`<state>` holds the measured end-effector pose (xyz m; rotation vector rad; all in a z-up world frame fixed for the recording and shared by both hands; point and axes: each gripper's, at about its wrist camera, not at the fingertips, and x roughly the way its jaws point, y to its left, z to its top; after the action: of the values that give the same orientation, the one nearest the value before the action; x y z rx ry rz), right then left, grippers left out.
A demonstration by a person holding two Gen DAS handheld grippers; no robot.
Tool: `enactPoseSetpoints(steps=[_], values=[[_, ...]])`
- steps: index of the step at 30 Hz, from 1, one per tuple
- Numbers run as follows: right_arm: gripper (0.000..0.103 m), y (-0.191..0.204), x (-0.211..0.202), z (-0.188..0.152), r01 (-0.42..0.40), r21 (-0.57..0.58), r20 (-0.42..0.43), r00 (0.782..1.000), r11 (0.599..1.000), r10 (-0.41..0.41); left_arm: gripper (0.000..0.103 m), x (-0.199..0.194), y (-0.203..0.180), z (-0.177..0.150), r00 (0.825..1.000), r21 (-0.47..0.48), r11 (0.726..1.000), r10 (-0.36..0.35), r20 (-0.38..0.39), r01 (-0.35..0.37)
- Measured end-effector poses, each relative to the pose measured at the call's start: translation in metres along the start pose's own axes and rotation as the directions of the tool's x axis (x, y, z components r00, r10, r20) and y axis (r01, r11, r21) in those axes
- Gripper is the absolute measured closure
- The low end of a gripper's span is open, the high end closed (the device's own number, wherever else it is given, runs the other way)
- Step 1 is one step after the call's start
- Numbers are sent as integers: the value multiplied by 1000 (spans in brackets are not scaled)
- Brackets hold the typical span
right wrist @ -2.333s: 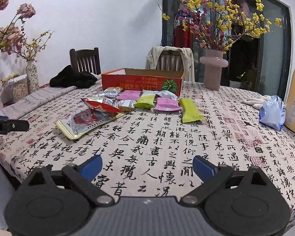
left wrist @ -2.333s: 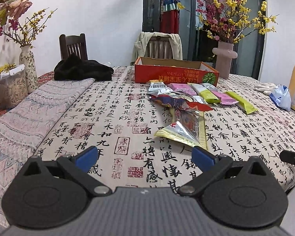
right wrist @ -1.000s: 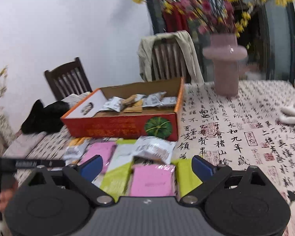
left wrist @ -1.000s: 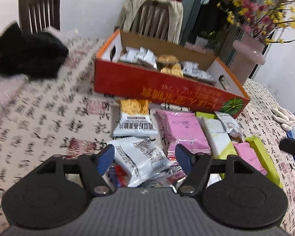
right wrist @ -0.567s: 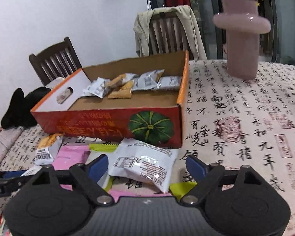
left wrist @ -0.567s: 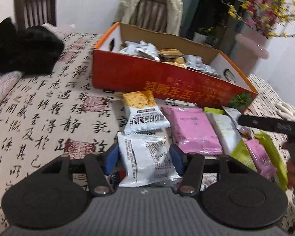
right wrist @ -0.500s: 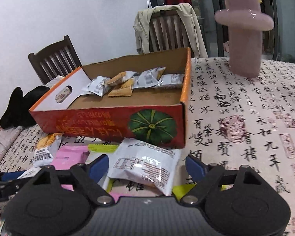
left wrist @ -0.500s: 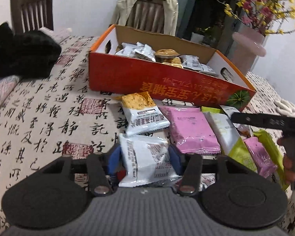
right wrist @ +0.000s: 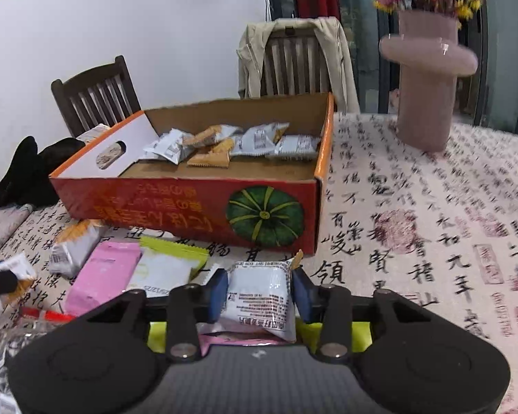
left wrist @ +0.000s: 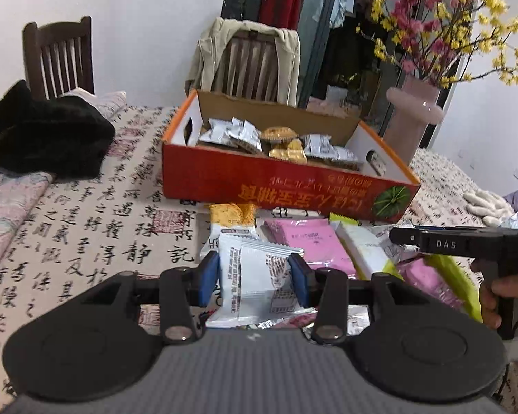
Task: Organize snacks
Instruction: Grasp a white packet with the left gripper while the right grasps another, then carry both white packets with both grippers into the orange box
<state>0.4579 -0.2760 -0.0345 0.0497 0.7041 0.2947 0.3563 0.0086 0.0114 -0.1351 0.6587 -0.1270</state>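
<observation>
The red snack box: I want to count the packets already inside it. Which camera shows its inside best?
The right wrist view: the red snack box opens toward it, so the floor and the packets along the back wall show. The left wrist view sees the box at a flatter angle, and its front wall hides most of the floor.

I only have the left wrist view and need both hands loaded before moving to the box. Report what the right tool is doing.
Observer: The right tool has just been closing and now pinches a white snack packet between its pads.
Operator: Tell me where the box has room.
Observer: The box has bare floor along its near wall; the packets inside are bunched toward the far wall.
Operator: Say what sits under that packet.
Observer: A pink packet and a lime-green one lie beneath it; whether it has lifted clear I cannot tell.
</observation>
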Motion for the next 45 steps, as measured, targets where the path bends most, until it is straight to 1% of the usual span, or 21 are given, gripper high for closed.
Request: enactPoseSetpoints(steps=[2, 4, 7, 10, 12, 14, 16, 17, 18, 20, 22, 25, 28, 31, 33, 34, 36, 39, 42, 44, 45], values=[[64, 4, -16, 0, 12, -14, 36, 999, 1000, -12, 59, -14, 0, 0, 1000, -5, 1000, 3, 20, -3], [96, 7, -33, 1, 15, -18, 73, 997, 1000, -13, 59, -28, 0, -2, 999, -8, 1000, 4, 38, -4], [96, 9, -64, 0, 5, -10, 111, 994, 1000, -4, 59, -49, -1, -6, 998, -14, 1000, 2, 63, -1], [96, 19, -87, -9, 9, -57, 121, 993, 998, -2, 59, -70, -3, -13, 996, -17, 1000, -5, 87, 6], [92, 22, -97, -17, 3, -68, 118, 993, 998, 5, 59, -82, -4, -21, 995, -16, 1000, -11, 101, 12], [88, 22, -101, -25, 6, -47, 121, 993, 999, 0, 59, -90, -4, -28, 994, -20, 1000, -13, 106, 15], [69, 20, -101, -30, 2, -24, 120, 993, 1000, 1, 59, -95, -3, -34, 995, -29, 999, -17, 102, 20], [53, 19, -100, -32, -5, -21, 117, 993, 1000, 8, 59, -96, -2, -36, 995, -33, 999, -18, 101, 21], [46, 19, -98, -32, -8, -25, 116, 993, 1000, 10, 59, -97, -1, -37, 995, -33, 999, -18, 101, 21], [45, 21, -88, -30, 4, -49, 111, 994, 999, 2, 59, -95, 1, -37, 995, -36, 999, -15, 99, 19], [45, 21, -73, -25, 32, -55, 99, 995, 998, -27, 59, -92, 3, -36, 995, -39, 999, -14, 96, 18], [46, 17, -45, -17, 52, -33, 54, 997, 998, -50, 59, -80, 6, -32, 996, -46, 999, -14, 88, 18], [46, 19, -16, -13, 73, -47, 10, 997, 996, -72, 59, -63, 10, -27, 998, -51, 999, -14, 66, 17], [40, 18, 7, -11, 89, -47, -13, 996, 995, -90, 59, -45, 15, -22, 999, -55, 998, -10, 46, 13], [37, 17, 13, -9, 89, -48, -13, 996, 995, -90, 59, -35, 18, -18, 999, -62, 998, -7, 35, 10], [38, 17, 15, -8, 88, -50, -16, 996, 995, -89, 59, -30, 19, -17, 999, -65, 998, -7, 32, 10], [43, 18, 19, -7, 79, -66, -18, 997, 995, -81, 59, -22, 21, -15, 1000, -70, 998, -8, 24, 10], [44, 17, 21, -6, 60, -86, -15, 998, 995, -61, 59, -14, 20, -14, 1000, -69, 998, -12, 17, 13], [39, 8, 24, -7, 62, -71, 12, 998, 996, -61, 59, -12, 17, -15, 1000, -66, 998, -18, 15, 19], [40, 7, 24, -6, 64, -71, 7, 998, 995, -64, 59, -15, 15, -16, 1000, -65, 998, -19, 16, 20], [43, 9, 24, -6, 68, -77, 4, 998, 995, -67, 59, -17, 15, -17, 1000, -65, 998, -17, 19, 19]])
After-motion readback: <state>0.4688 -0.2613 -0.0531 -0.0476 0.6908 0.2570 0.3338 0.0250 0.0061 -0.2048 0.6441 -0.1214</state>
